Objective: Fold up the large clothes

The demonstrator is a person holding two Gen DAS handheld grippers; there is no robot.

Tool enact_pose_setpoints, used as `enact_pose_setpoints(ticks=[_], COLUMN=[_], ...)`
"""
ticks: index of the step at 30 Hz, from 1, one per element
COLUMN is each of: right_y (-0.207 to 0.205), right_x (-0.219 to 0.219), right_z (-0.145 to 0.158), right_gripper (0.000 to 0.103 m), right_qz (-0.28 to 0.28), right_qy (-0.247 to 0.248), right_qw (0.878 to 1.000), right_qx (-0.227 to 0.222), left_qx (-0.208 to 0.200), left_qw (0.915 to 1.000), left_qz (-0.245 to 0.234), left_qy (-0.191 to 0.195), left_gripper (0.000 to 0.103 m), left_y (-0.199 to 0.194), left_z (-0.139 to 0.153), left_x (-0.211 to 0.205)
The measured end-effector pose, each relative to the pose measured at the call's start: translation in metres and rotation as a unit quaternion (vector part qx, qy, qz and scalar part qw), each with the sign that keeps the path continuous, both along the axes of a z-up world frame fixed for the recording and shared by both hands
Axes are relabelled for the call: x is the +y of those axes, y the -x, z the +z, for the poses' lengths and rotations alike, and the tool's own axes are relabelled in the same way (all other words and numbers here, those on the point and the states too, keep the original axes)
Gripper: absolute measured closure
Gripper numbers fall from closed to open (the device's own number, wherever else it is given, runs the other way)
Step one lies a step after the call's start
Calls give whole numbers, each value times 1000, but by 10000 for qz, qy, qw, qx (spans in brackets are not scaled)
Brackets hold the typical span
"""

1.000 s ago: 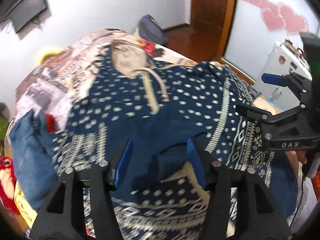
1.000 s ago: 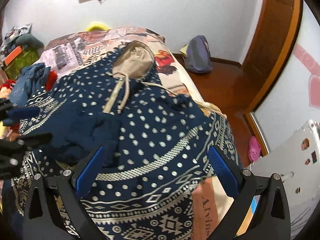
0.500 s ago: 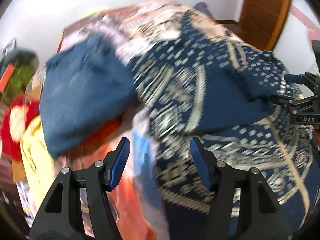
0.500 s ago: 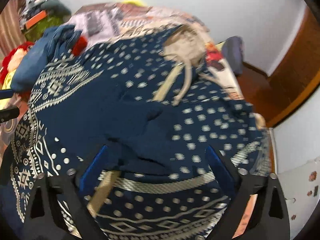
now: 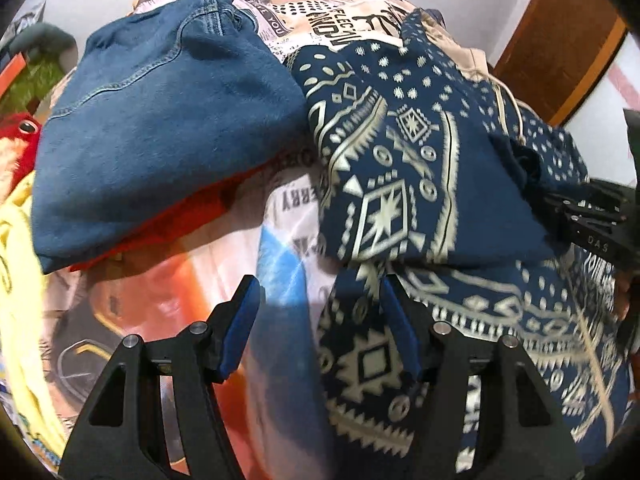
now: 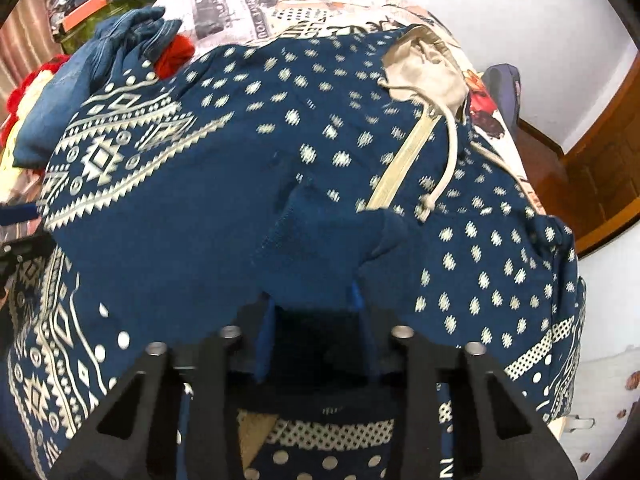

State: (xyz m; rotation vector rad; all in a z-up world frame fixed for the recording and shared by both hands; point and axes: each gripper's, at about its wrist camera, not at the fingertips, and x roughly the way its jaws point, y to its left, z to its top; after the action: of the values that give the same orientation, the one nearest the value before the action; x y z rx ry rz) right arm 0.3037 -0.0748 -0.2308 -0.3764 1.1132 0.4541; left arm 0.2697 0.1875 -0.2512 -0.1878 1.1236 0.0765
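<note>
Far left, left-wrist view: yellow fabric point(image 5: 16, 280) and a red plush item point(image 5: 18, 132) at the bed's edge. Beside them, a folded blue denim garment point(image 5: 160, 120) lies over an orange-red cloth point(image 5: 168, 220).

Centre: printed bedspread point(image 5: 288, 216), newspaper-style lettering, partly bare.

Left claw point(image 5: 320, 320): released, blue pads apart, angled down over the boundary between the bare bedspread and the garment's hem; the right pad is at the hem, nothing pinched.

Right of this: navy hooded garment point(image 6: 320, 120) with cream geometric bands and dot motifs, spread across the bed; beige hood point(image 6: 424, 68), drawcord and zip toward the headboard end. A plain navy sleeve end point(image 6: 316, 248) lies folded in over the chest.

Right claw point(image 6: 312, 312): clenched on the sleeve end, its jaws having just been closing; navy cloth bunched between the pads.

Far right: wooden door frame point(image 6: 600, 184), dark bag point(image 6: 506, 84) on the floor.
</note>
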Motion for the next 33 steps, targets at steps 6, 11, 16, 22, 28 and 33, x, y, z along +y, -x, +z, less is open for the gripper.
enact_pose_setpoints(ticks=[6, 11, 16, 22, 28, 33], right_y=[-13, -25, -26, -18, -19, -18], right_x=[-14, -44, -78, -117, -138, -142], right_z=[41, 94, 133, 140, 101, 58], right_gripper=[90, 93, 94, 94, 94, 94], right_qz=[-309, -727, -1201, -1721, -1920, -1875], right_qy=[-407, -865, -1210, -1279, -1108, -903], right_qw=[9975, 9880, 9739, 9617, 9680, 9765], right_qx=[-498, -1055, -1497, -1705, -1176, -559], left_qx=[-49, -109, -285, -470, -602, -538], left_qw=[9985, 9985, 9972, 9947, 9882, 9884], left_qz=[342, 402, 612, 829, 1163, 1314], left_qy=[427, 348, 323, -385, -794, -541], left_gripper=[41, 41, 41, 41, 41, 41], left_y=[-7, -7, -8, -15, -14, -9], left_z=[-3, 0, 6, 14, 17, 13], left_x=[5, 5, 9, 5, 18, 31])
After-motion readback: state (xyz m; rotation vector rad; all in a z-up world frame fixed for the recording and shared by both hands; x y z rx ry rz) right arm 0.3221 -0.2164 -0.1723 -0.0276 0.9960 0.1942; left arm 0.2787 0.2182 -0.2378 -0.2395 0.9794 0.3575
